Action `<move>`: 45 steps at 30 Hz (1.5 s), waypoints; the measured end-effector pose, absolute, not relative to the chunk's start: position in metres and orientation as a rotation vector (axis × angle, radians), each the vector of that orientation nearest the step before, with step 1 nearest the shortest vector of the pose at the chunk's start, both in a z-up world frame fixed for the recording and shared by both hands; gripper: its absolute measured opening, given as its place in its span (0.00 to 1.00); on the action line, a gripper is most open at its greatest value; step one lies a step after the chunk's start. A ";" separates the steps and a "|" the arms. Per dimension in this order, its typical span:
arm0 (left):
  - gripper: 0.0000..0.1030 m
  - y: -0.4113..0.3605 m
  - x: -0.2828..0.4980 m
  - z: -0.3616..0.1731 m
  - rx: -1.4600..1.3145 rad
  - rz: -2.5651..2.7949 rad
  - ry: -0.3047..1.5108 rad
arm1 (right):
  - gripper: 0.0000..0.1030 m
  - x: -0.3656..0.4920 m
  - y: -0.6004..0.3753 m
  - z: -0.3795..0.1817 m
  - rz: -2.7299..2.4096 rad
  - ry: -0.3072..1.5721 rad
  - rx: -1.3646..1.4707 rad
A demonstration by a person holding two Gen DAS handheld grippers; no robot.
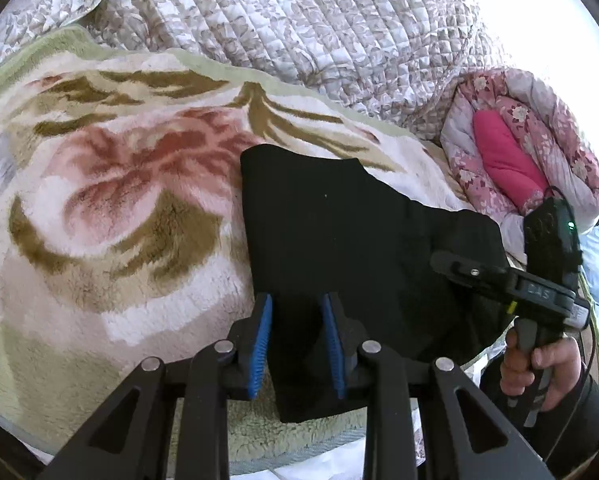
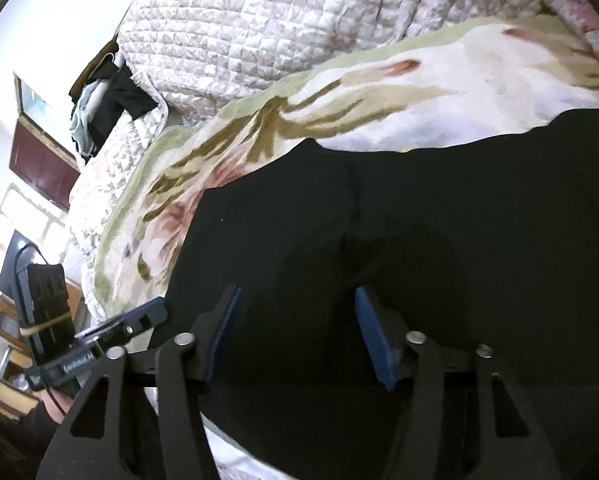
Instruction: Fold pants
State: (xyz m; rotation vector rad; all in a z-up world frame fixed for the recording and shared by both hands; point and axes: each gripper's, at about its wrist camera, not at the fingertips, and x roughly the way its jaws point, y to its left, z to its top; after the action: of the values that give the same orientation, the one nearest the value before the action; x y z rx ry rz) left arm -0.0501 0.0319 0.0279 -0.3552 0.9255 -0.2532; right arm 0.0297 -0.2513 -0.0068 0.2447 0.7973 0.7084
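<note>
The black pants (image 1: 339,232) lie flat on a floral plush blanket (image 1: 111,208), seemingly folded over into a compact block. My left gripper (image 1: 297,312) is open just above the pants' near left corner, its blue pads (image 1: 263,340) either side of the edge. My right gripper (image 2: 297,308) is open low over the middle of the pants (image 2: 419,220), nothing between its blue pads (image 2: 373,336). The right gripper also shows in the left wrist view (image 1: 451,262) at the pants' right edge, held by a hand. The left gripper shows in the right wrist view (image 2: 151,314).
A quilted grey floral bedspread (image 1: 299,20) is bunched behind the blanket. A rolled pink floral quilt (image 1: 519,152) lies at the right. In the right wrist view, dark clothes (image 2: 111,96) hang at the bed's far end, beside a window and furniture (image 2: 43,164).
</note>
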 end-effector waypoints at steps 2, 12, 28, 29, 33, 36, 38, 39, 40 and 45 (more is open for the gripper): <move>0.28 0.034 -0.049 0.028 -0.360 -0.250 0.924 | 0.44 0.032 -0.247 -0.009 0.739 0.819 0.253; 0.28 0.037 -0.052 0.027 -0.355 -0.252 0.923 | 0.02 -0.001 -0.268 -0.001 0.721 0.773 0.349; 0.28 0.033 -0.054 0.025 -0.334 -0.255 0.944 | 0.02 0.004 -0.284 -0.022 0.618 0.790 0.326; 0.28 0.032 -0.054 0.025 -0.329 -0.257 0.946 | 0.02 0.003 -0.287 -0.022 0.627 0.782 0.350; 0.28 0.029 -0.054 0.029 -0.312 -0.266 0.935 | 0.08 0.003 -0.288 -0.014 0.622 0.789 0.350; 0.28 0.027 -0.050 0.033 -0.311 -0.267 0.927 | 0.27 0.008 -0.294 -0.007 0.635 0.762 0.410; 0.28 0.025 -0.046 0.036 -0.304 -0.272 0.920 | 0.47 0.023 -0.293 -0.006 0.656 0.776 0.434; 0.28 0.024 -0.045 0.037 -0.299 -0.274 0.917 | 0.47 0.027 -0.291 -0.006 0.662 0.786 0.435; 0.28 0.023 -0.043 0.039 -0.295 -0.276 0.912 | 0.47 0.035 -0.289 -0.005 0.667 0.792 0.436; 0.29 0.020 -0.039 0.045 -0.280 -0.284 0.899 | 0.12 0.056 -0.276 0.005 0.647 0.780 0.369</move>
State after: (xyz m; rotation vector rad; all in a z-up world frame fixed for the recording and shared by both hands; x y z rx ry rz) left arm -0.0385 0.0203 0.0451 -0.2804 0.8994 -0.2837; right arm 0.0560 -0.2760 0.0053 0.3691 0.7803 0.6467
